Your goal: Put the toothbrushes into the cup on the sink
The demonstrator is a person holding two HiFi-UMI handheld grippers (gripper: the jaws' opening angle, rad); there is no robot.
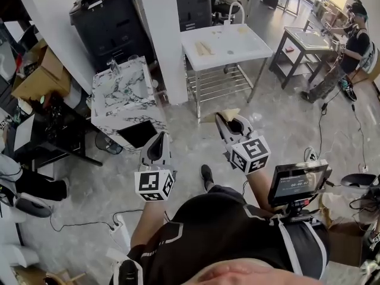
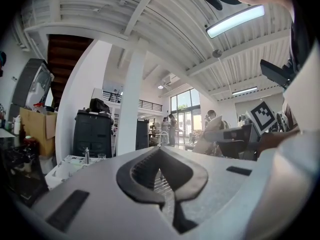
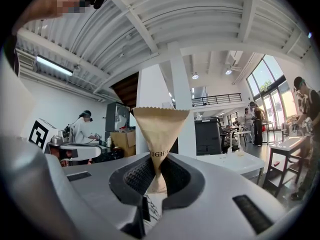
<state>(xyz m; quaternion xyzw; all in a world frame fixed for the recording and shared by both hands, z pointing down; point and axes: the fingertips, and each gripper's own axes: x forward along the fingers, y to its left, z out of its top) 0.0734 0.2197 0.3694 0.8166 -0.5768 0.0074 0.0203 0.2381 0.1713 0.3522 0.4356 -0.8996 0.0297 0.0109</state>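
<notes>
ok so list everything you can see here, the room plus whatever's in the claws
sink cabinet: one, marbled white and grey, left of centre
tap: one, metal, on the sink cabinet
glass: one, clear, beside the tap
white table: one, wire shelf below, ahead
pillar: one, white, between sink cabinet and white table
black cabinet: one, behind the sink cabinet
cardboard box: one, brown, far left
dark table: one, top right, another person at it
toothbrushes: none that I can make out
paper packet: one, brown, in the right claw
screen: one, black, person's right side
left claw: shut, empty
right claw: shut on the paper packet
</notes>
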